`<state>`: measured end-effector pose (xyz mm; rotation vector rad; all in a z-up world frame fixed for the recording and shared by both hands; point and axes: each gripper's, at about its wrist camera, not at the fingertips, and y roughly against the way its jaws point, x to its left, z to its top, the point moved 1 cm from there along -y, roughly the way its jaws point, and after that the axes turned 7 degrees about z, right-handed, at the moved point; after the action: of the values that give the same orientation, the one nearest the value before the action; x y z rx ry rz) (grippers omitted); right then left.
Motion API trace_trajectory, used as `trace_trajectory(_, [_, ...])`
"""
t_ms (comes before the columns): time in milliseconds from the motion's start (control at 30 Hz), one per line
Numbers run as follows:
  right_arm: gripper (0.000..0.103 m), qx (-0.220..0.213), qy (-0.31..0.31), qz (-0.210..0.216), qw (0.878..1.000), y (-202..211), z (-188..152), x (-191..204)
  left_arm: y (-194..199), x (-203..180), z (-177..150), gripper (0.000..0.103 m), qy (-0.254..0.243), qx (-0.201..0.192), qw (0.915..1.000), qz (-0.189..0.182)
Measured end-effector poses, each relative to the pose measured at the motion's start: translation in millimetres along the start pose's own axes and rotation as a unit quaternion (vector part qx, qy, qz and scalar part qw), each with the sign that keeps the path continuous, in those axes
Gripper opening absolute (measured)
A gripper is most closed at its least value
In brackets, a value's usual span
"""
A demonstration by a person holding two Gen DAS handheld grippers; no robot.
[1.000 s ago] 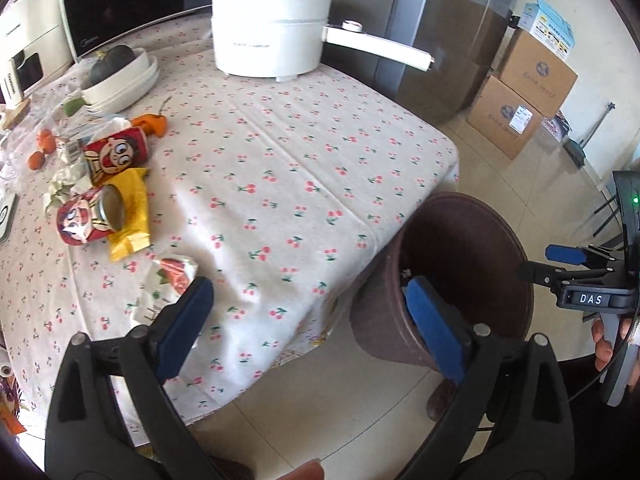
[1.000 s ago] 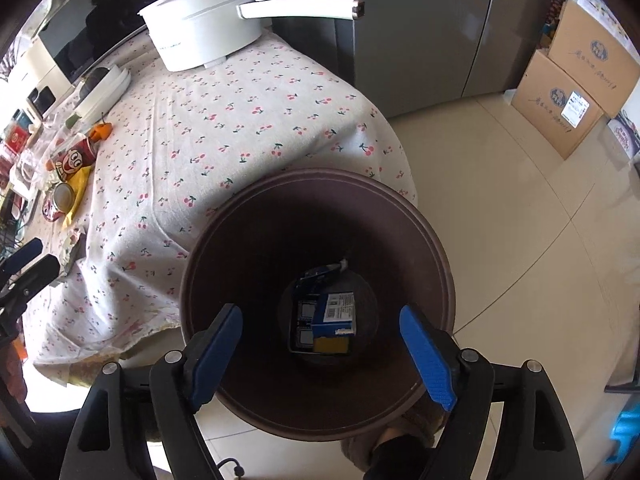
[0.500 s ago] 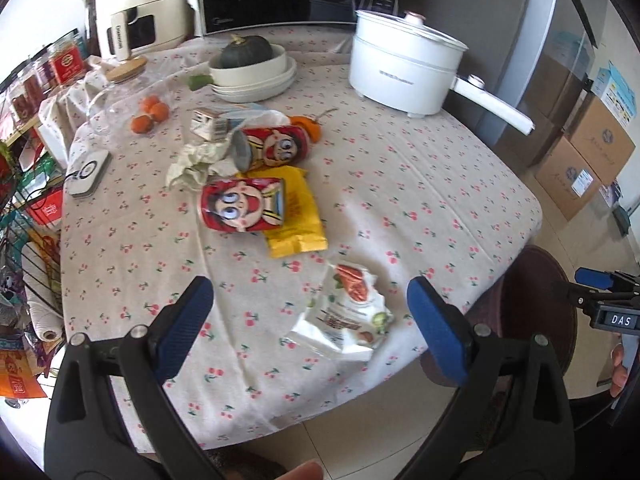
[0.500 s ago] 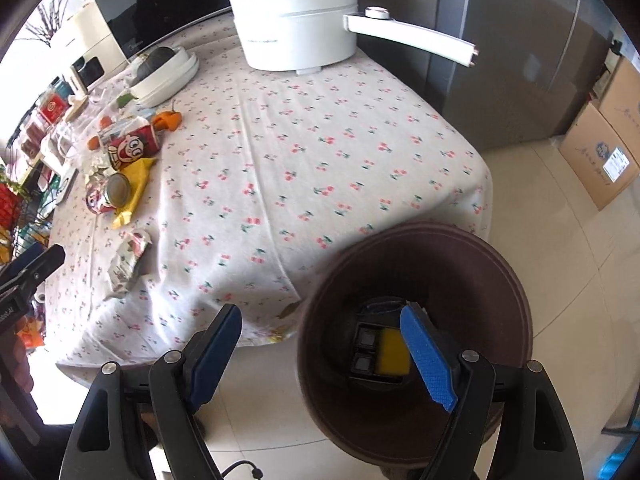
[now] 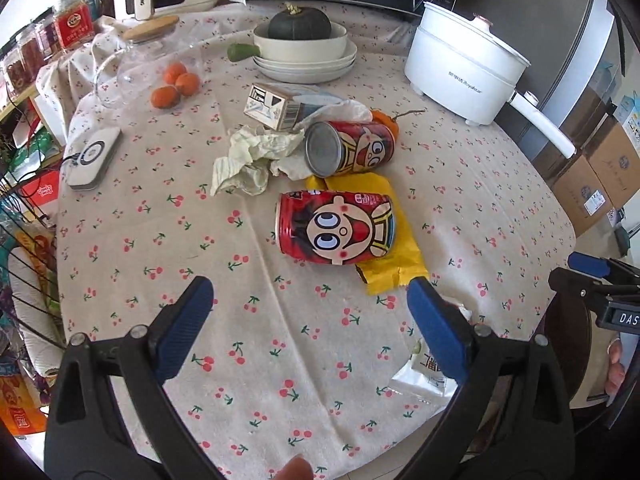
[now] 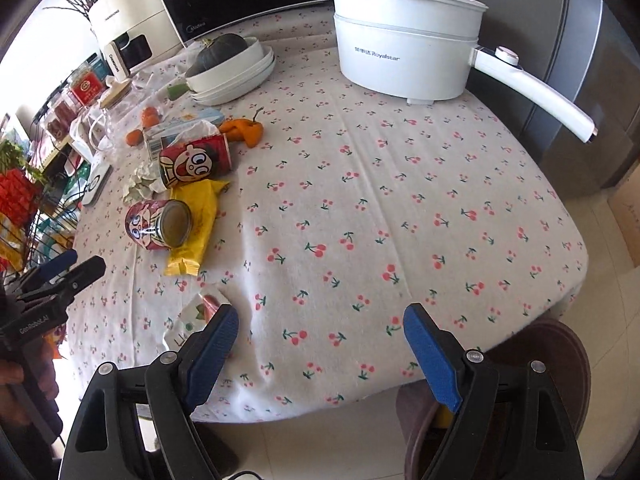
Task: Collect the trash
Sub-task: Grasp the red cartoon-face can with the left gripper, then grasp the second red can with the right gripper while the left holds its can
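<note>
Both tools have swung from the bin to the surface, jaws apart (empty), left tool nearing a can.

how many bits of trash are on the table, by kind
red cans: 2
yellow wrapper: 1
white snack packet: 1
crumpled tissue: 1
small carton: 1
total: 6

We look steeply down from above the table's near edge on the left wrist, close over the cans. On the right wrist we hang over the same edge nearer the bin corner. Both share cans, pot, cloth.
</note>
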<state>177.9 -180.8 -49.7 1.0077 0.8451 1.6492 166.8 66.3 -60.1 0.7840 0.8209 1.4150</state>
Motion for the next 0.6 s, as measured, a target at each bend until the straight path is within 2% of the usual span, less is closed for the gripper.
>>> trace_trajectory(167, [0.086, 0.017, -0.014, 0.002, 1.0, -19.0, 10.4, -11.5, -18.6, -13.9, 11.3, 0.097, -0.006, 0.008, 0.9999, -0.011])
trace_trajectory(500, [0.086, 0.012, -0.02, 0.01, 1.0, -23.8, 24.5, -20.9, -53.1, -23.0, 25.3, 0.097, -0.008, 0.029, 0.9993, 0.022])
trace_trajectory(533, [0.086, 0.012, -0.019, 0.011, 1.0, -24.2, 24.9, -21.2, -53.8, -21.3, 25.9, 0.095, -0.003, 0.029, 0.9993, 0.021])
trace_trajectory(567, [0.086, 0.011, -0.019, 0.011, 1.0, -24.4, 25.3, -21.7, -54.0, -19.7, 26.4, 0.087, 0.001, 0.031, 0.9994, 0.017])
trace_trajectory(600, [0.086, 0.011, -0.019, 0.012, 1.0, -24.6, 25.9, -21.7, -53.6, -18.2, 26.6, 0.087, 0.003, 0.034, 0.9993, 0.017])
